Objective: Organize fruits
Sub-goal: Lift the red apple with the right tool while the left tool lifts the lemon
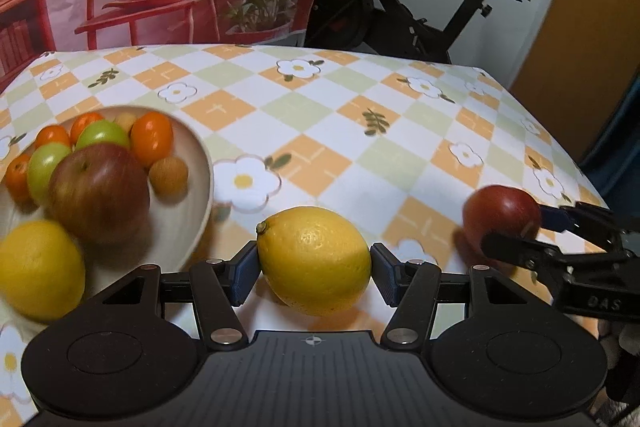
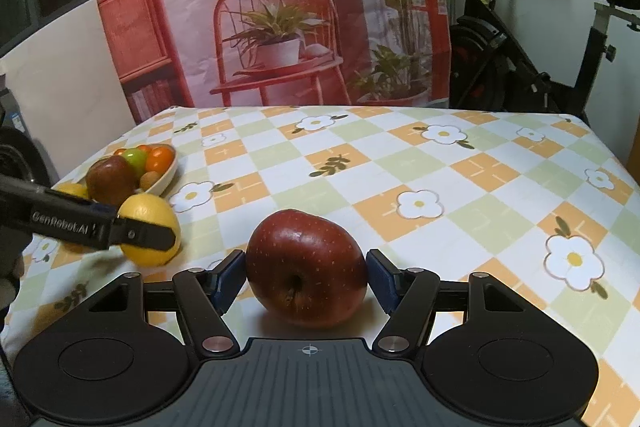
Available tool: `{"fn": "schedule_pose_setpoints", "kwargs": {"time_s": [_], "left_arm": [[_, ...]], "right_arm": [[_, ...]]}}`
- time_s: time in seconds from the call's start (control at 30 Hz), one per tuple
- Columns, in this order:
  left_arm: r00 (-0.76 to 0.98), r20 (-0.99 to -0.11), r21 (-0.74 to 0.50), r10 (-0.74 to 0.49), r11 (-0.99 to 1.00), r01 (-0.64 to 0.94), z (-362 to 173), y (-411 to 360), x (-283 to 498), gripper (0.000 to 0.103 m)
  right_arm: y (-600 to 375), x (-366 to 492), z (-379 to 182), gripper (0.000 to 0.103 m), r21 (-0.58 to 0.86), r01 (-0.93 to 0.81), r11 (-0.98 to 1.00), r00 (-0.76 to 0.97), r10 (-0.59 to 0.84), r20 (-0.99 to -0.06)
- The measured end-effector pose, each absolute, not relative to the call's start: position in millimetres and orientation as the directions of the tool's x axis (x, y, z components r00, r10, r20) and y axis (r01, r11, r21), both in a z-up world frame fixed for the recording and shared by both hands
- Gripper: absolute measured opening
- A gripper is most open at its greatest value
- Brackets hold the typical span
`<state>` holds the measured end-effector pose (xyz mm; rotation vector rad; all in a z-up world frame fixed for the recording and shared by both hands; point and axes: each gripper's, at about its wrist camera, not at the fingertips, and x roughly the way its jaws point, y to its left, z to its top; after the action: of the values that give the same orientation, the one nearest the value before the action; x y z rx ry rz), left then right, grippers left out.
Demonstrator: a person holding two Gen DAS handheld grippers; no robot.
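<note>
Just right of the bowl (image 1: 202,163): lemon (image 1: 314,261) pinched crosswise in left gripper (image 1: 314,267), ready for dropping in; farther right, red apple (image 2: 306,269) clamped by right gripper (image 2: 306,273), awaiting its turn.

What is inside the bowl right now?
The bowl holds a red apple, green fruits, orange fruits, small brown fruits and a lemon. Anything beneath them is hidden.

A table covered by a checked cloth (image 2: 400,163) in orange, pale green and white squares, printed with white flowers and green sprigs, is seen. On it, at the left, a shallow cream bowl (image 1: 202,183) filled with fruit is set. Whether the yellow lemon (image 1: 314,261) and dark red apple (image 2: 306,267) touch the cloth cannot be told.
</note>
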<state>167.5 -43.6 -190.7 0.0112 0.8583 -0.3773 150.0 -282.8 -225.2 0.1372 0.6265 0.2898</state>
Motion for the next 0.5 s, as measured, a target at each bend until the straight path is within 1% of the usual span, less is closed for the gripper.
{"fn": "schedule_pose_setpoints", "kwargs": {"time_s": [0.5], "left_arm": [[0.603,-0.738,-0.160,-0.303,0.946,0.280,-189.7,-16.1,125.5,0.062]], "right_arm": [[-248.0,124.1,-220.4,0.061,0.216,-0.305,0.928,0.737,0.374,-0.564]]}}
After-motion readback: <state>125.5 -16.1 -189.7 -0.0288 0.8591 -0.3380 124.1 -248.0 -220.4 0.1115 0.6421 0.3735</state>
